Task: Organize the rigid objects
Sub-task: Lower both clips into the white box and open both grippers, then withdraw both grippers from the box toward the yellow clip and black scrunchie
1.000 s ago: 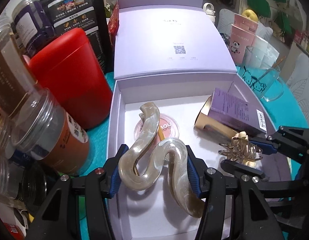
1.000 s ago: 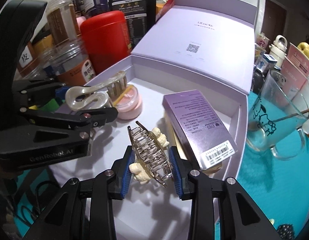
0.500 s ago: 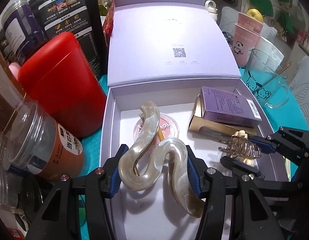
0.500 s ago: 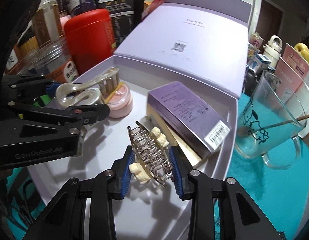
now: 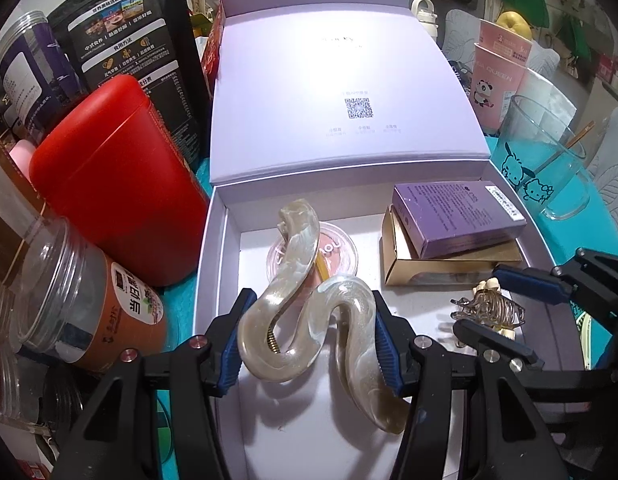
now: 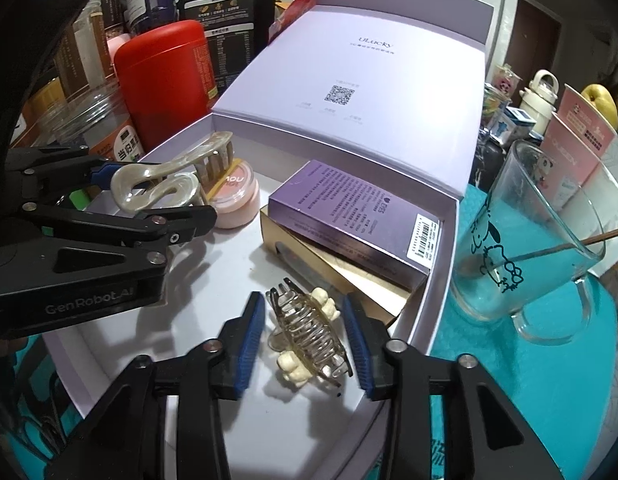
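Box: lilac gift box, lid thrown back, tray open on a teal table.
Right gripper: jaws have just been opening; pads now stand clear on both sides of the metal claw clip, which rests on the tray floor near the box's right wall.
Left gripper: pinching the pearly wavy hair clip, held over the tray near its front edge (not yet set down).
Also in tray: pink jar toward the back; purple carton on a gold box, back right corner.
Risk: pulling the right gripper away crookedly could snag the wire clip. The wavy clip, if dropped, might strike the pink jar.
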